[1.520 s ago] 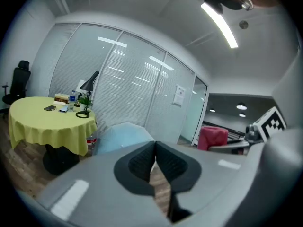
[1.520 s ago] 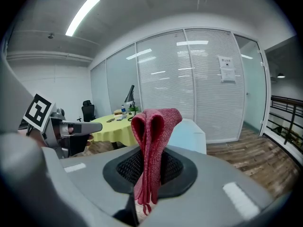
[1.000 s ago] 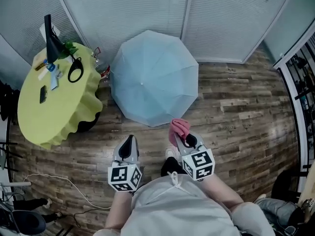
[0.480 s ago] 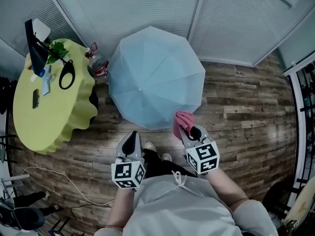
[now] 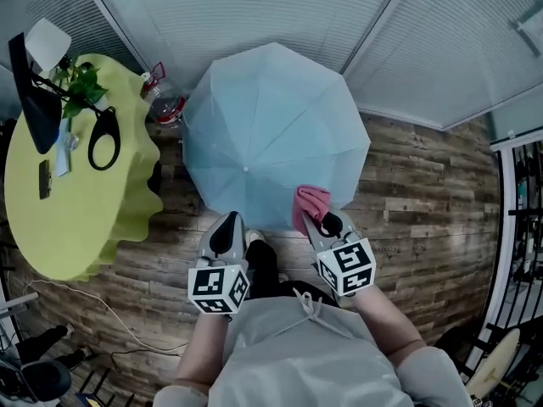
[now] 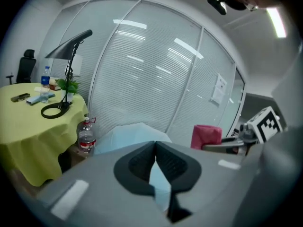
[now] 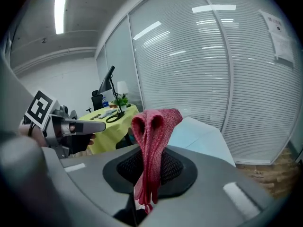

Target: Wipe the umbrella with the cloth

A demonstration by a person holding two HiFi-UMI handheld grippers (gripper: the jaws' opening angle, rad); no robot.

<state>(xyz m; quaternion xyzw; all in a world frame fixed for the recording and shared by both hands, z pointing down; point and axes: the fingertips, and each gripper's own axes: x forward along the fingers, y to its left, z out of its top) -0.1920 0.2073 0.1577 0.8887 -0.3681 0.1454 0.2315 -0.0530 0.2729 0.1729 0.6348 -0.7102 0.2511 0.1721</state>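
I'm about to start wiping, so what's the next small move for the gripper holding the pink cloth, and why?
Probably ease the right gripper forward and down until the cloth presses on the umbrella. Its jaws are shut on the folded cloth, which sits right at the near rim of the open canopy, and the right gripper view shows no clear contact yet.

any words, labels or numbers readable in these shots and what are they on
Nothing can be read as text.
Paper sheet on the glass wall: printed, but too blurred to read.
Red label on the large water bottle: too small to read.
Small bottle on the yellow table: label too small to read.
Marker cubes: black-and-white square patterns only, no letters or numbers.
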